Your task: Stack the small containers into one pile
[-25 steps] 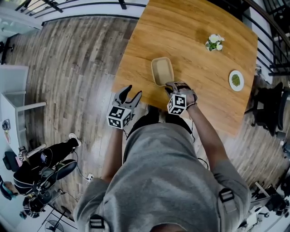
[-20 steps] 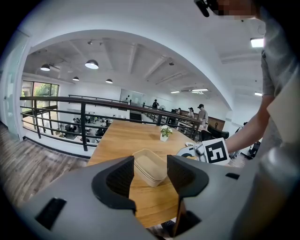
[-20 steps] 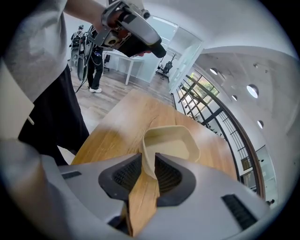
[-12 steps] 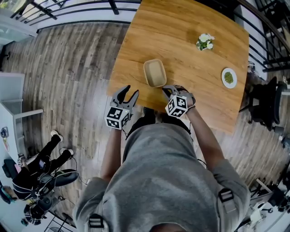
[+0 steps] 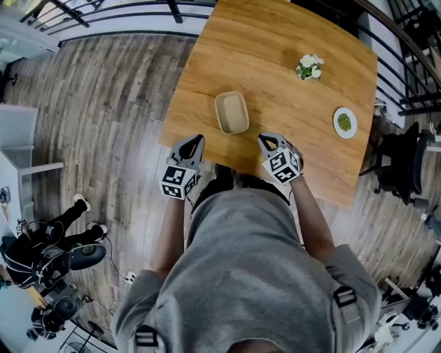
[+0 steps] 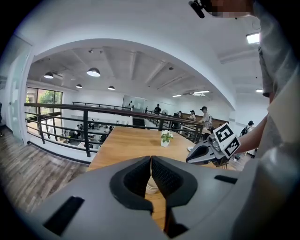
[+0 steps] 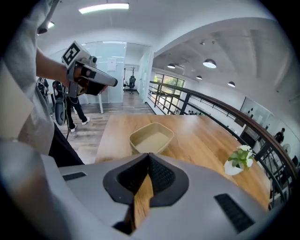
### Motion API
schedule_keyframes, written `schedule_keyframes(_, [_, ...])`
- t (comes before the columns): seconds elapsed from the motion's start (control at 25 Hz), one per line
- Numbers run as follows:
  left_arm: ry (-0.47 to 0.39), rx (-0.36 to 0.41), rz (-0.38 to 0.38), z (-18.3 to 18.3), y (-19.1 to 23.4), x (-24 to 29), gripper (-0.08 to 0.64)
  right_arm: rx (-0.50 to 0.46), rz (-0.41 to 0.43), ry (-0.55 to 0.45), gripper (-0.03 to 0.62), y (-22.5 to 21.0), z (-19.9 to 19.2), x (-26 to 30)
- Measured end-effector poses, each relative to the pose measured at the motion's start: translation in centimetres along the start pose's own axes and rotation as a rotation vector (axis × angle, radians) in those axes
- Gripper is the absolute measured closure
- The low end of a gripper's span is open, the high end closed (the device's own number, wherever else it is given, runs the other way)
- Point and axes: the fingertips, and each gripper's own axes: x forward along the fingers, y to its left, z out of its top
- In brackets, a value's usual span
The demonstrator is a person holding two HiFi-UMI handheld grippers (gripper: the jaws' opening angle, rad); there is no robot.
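Note:
A beige rectangular container [image 5: 231, 112] sits on the wooden table [image 5: 275, 41] near its front edge, between my two grippers. My left gripper [image 5: 193, 142] hangs at the table's front left edge. Its jaws are closing and meet at the tips, with nothing between them. My right gripper [image 5: 267, 140] is over the front edge to the container's right, jaws closing to a touch, also empty. The container [image 7: 151, 137] lies just beyond the right gripper [image 7: 149, 155]. In the left gripper view the container [image 6: 151, 187] is mostly hidden behind the left gripper [image 6: 150, 158].
A small potted plant [image 5: 308, 67] stands at the table's far right, and a white dish with something green [image 5: 344, 123] lies near the right edge. Black railing [image 5: 124, 14] runs beyond the table. Wood floor [image 5: 103, 103] lies to the left, with equipment [image 5: 48, 255] at lower left.
The left gripper's jaws have gone from wide open to shut. The right gripper has drawn back from the container's near rim, towards the right, and stands apart from it.

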Motion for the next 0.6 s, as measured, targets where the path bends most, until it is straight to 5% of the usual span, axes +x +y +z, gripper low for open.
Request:
schedule_keyframes(0.36, [0.033, -0.004, 0.034, -0.5, 0.1, 0.0, 0.54, 0.164, -0.013, -0.076, 0.586, -3.3, 0.1, -1.5])
schedule_keyframes(0.6, [0.049, -0.002, 0.031, -0.7, -0.4, 0.7, 0.54, 0.171, -0.003, -0.108, 0.586, -4.3, 0.3, -1.5])
